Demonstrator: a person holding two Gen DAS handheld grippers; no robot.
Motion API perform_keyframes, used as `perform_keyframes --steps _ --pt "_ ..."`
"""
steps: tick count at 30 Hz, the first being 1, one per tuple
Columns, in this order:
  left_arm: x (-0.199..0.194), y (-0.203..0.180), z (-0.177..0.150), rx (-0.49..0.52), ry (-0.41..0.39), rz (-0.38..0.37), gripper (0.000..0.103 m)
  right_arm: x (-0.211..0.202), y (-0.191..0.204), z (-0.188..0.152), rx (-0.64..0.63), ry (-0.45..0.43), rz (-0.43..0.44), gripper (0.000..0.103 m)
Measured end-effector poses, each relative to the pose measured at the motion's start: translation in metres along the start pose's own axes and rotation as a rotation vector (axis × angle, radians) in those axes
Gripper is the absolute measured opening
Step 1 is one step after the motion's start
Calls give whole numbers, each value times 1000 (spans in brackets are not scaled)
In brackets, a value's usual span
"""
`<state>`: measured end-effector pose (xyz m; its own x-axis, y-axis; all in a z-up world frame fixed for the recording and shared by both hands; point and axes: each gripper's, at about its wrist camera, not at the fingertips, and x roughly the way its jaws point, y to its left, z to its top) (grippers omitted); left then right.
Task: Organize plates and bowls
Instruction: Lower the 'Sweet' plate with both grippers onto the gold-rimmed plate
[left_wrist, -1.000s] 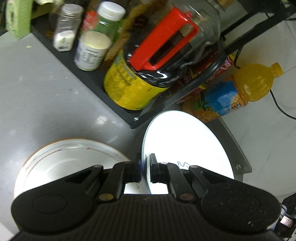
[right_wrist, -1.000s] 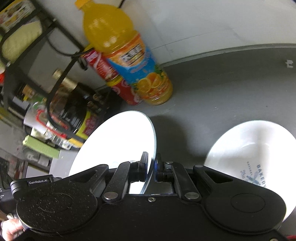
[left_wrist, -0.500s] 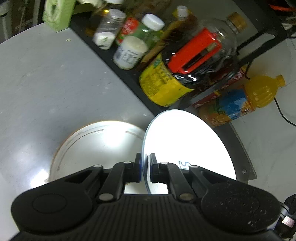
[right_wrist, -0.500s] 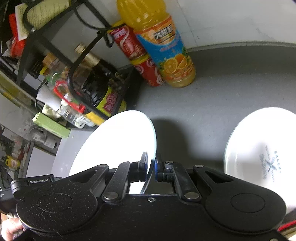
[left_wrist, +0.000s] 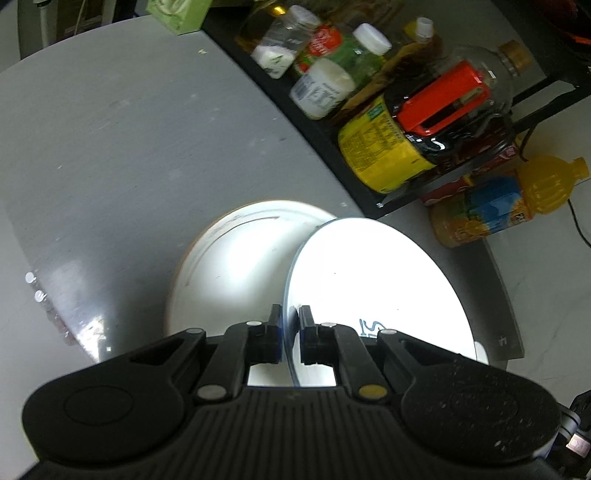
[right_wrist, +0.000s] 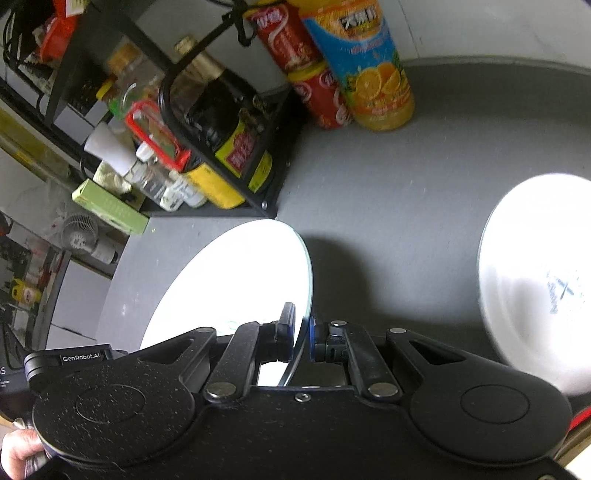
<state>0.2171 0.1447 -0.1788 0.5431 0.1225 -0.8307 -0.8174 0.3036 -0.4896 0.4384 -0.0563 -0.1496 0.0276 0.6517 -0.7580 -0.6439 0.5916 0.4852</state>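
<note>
left gripper: jaws pinched on near rim of white plate, held on edge above grey table, face turned right.
brown-rimmed plate: flat on table, left of it.
right gripper: jaws clamped on the same plate's rim, its face turned left.
white bowl: on table, far right.

The right tongs pinch a white plate's rim — another white dish lies well apart.

White lettering "GenRobot.AI" stands on the black plastic bracket just left of the black right gripper.
</note>
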Motion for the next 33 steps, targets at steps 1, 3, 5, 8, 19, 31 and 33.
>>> perform_keyframes --steps 1,3,5,8,19,31,33 --pt "0 3 -1 -6 3 6 6 2 1 -3 -3 5 -1 7" --pt "0 9 -3 -13 6 18 7 5 5 -6 -12 14 -4 8" --pt "1 15 -4 -18 11 29 7 7 8 -9 -20 20 -8 8" --pt "1 21 -6 -21 16 37 7 11 12 -13 -28 24 -13 8" --pt "13 29 -1 -21 41 67 10 20 24 -16 -69 28 -50 7" --pt "11 18 9 76 48 147 13 29 25 -26 -54 38 -82 6" --pt "4 16 12 92 32 150 13 31 25 -26 -53 41 -80 6"
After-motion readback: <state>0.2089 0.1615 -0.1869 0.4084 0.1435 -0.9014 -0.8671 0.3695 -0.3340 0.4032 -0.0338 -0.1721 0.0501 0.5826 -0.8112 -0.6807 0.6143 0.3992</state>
